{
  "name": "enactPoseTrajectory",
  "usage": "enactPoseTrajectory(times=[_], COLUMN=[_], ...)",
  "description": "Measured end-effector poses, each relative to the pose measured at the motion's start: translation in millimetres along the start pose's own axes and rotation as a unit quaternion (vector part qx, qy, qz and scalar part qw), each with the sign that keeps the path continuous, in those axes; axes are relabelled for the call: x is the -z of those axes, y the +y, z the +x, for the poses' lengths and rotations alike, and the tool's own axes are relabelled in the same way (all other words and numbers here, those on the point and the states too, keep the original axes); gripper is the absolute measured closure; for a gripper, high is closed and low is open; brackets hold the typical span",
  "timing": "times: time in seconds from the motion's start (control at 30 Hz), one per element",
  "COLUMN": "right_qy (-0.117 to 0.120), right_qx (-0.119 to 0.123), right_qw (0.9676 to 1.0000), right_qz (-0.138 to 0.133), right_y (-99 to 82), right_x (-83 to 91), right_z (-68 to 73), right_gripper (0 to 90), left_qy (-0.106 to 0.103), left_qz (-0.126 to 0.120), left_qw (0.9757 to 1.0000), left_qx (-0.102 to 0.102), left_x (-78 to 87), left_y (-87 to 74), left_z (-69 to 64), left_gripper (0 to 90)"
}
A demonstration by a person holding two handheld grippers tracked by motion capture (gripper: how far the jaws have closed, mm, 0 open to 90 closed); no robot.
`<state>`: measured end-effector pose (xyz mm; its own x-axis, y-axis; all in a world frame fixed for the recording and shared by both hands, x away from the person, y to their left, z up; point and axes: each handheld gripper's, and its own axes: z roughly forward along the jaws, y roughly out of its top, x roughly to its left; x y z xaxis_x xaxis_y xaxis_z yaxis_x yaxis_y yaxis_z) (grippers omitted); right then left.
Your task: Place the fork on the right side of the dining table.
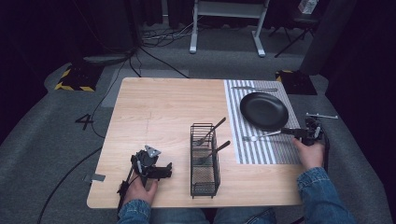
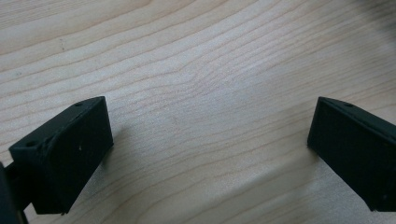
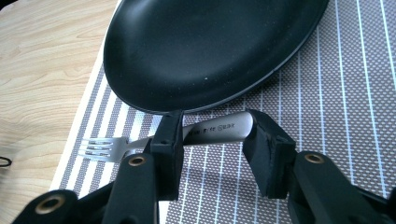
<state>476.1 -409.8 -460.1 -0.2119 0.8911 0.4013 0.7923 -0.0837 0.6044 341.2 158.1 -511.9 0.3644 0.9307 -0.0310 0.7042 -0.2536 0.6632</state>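
Grey carpet surrounds wooden table [image 1: 159, 112] bearing striped placemat [image 1: 261, 149].

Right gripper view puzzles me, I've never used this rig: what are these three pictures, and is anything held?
No robot here: a person holds a two-jaw gripper in each hand. The high view looks down on the wooden table; each gripper view looks along its own black jaws. The left gripper is open over bare wood. The right gripper is at a fork lying on the striped placemat beside the black plate, jaws apparently not clamping it. A wire basket holds two utensils.
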Motion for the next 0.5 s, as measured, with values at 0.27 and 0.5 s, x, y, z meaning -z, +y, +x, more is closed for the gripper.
enactPoseTrajectory(times=[0.27, 0.5], right_qy=[0.001, -0.005], right_qx=[-0.018, -0.027], right_qw=[0.9998, 0.9995], right_qz=[0.006, 0.015], right_y=[-3.8, -6.2], right_x=[0.2, -3.4], right_z=[-9.8, -15.9], right_gripper=[57.2, 56.8], left_qy=[0.0, 0.0], left_qz=[0.0, 0.0], left_qw=[1.0, 1.0], left_qx=[0.0, 0.001], left_x=[0.0, 0.0], left_y=[0.0, 0.0], left_z=[0.0, -0.2], left_gripper=[0.1, 0.1])
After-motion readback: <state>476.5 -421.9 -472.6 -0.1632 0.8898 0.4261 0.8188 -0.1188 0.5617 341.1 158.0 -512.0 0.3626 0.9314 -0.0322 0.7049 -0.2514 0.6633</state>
